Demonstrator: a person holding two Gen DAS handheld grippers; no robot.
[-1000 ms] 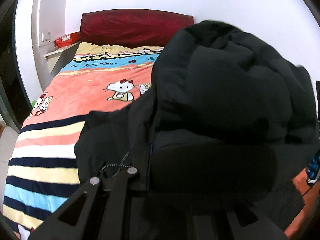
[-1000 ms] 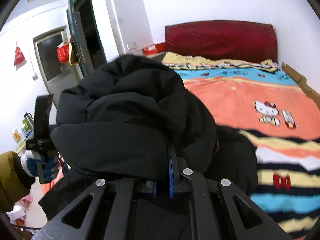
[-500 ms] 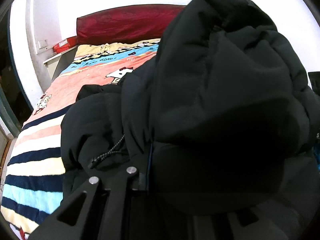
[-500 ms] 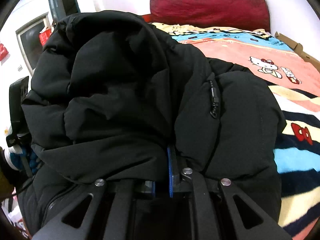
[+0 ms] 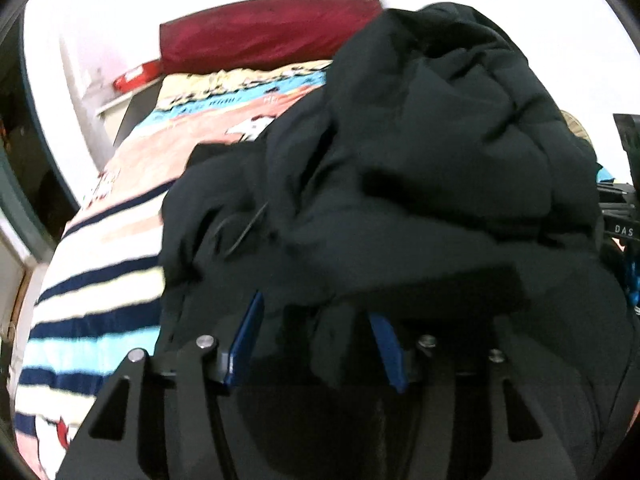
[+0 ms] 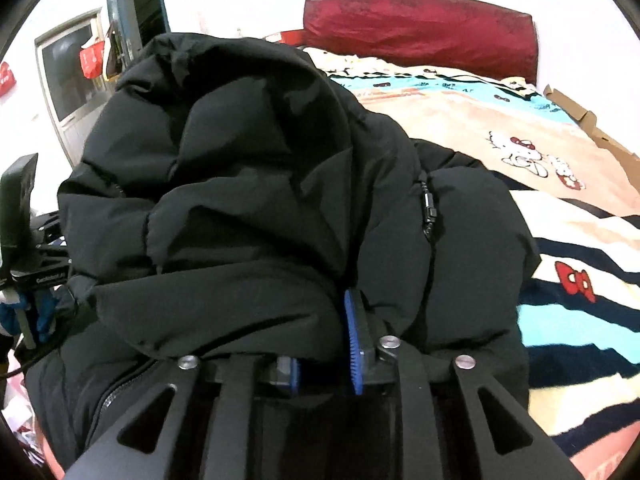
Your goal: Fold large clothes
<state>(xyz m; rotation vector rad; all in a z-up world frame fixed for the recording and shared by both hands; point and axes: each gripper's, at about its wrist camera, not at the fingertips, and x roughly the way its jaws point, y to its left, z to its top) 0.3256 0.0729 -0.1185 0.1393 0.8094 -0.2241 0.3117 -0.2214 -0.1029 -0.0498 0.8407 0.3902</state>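
Readable text is scarce and partly cut off.

In the left wrist view, white letters "DAS" stand on a black bar of the right hand-held gripper at the frame's right edge; whatever follows is cropped. In the right wrist view, a small pale line of print runs along a black part of the left hand-held gripper, too small to read. Dark script sits on the blue band of the bed sheet, blurred beyond reading.
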